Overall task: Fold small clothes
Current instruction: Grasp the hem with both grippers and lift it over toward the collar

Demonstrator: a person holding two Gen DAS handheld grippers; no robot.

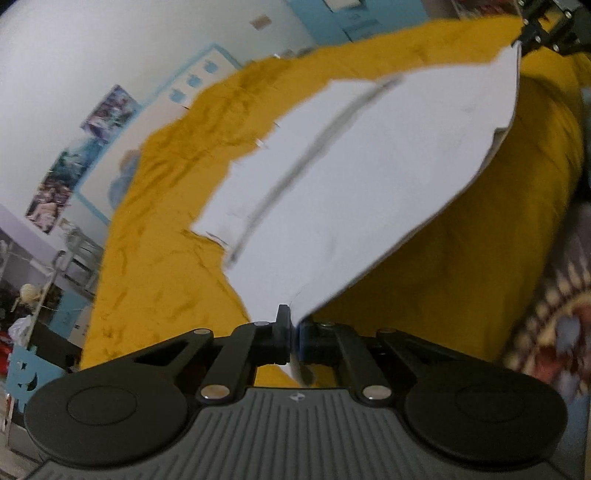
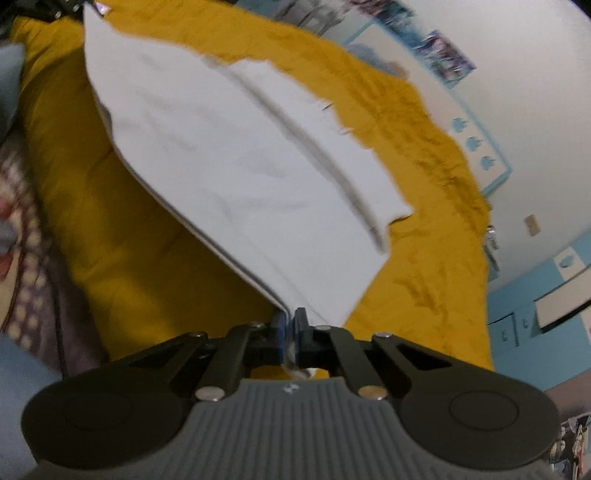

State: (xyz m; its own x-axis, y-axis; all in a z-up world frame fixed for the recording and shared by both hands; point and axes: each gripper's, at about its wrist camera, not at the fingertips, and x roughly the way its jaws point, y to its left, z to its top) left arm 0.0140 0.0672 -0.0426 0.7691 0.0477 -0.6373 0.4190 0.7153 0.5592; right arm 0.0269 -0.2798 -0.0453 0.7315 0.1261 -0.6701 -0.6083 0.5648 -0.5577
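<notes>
Left wrist view showed a mustard-yellow bedspread (image 1: 155,258) filling most of the frame, rumpled along its far side, with a white wall (image 1: 74,55) behind it carrying posters (image 1: 107,110) and pale blue trim. A patterned blanket (image 1: 554,314) lay at the right edge, beside the bedspread. Over the yellow cover stretched a white garment (image 1: 351,177), small and flat, with a dark line running along it and its far edge resting on the bedspread. Its near edge was lifted clear of the bed, strung between two corners. The left gripper (image 1: 293,332) had its jaws clamped together on the nearest corner of the cloth, fabric pinched between the pads. At the top right the right gripper (image 1: 532,33) pinched the other lifted corner.

Right wrist view showed the same bedspread (image 2: 406,258) and the garment (image 2: 240,158) from the opposite end. The right gripper (image 2: 290,332) was closed tight on its corner, a fold of white cloth caught between the blue-faced pads. The left gripper (image 2: 70,5) was barely visible at the top left, where the cloth's far lifted corner ended.
</notes>
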